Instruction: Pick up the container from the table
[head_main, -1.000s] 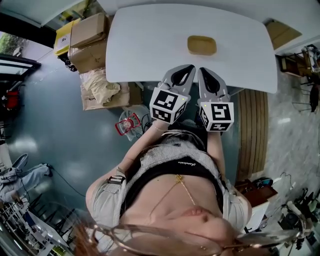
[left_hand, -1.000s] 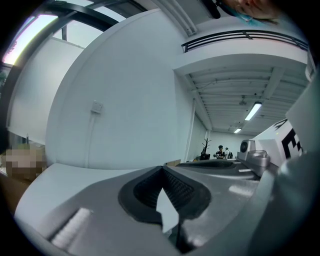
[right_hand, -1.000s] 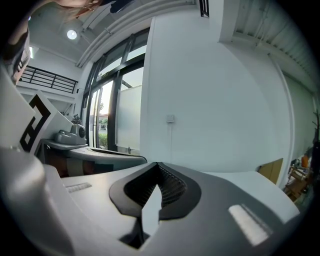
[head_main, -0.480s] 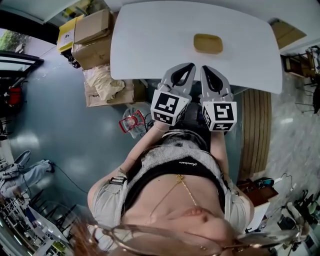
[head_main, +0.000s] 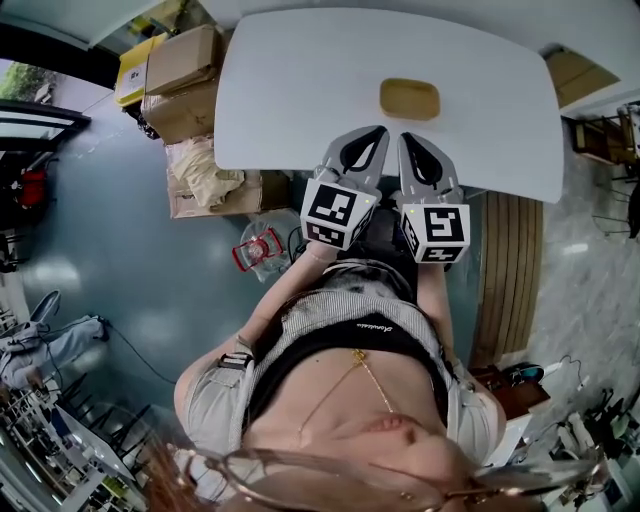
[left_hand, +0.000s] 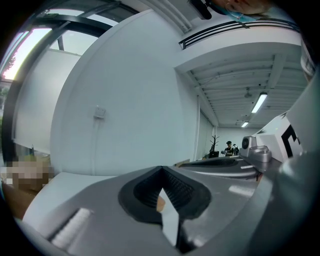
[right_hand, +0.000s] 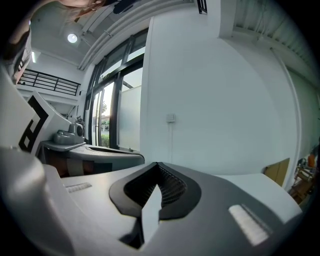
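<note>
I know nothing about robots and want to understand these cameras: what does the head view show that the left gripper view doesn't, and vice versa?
Only the head view: the shallow tan rectangular container seen whole on the white table, and brown cardboard boxes on the floor. Only the left gripper view: a long ceiling lamp and a distant person. Both: the table and the grey left gripper, jaws shut on nothing.

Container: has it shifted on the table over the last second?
No. The container keeps its place relative to the edges of the table; the whole view only drifts slightly with the head camera.
</note>
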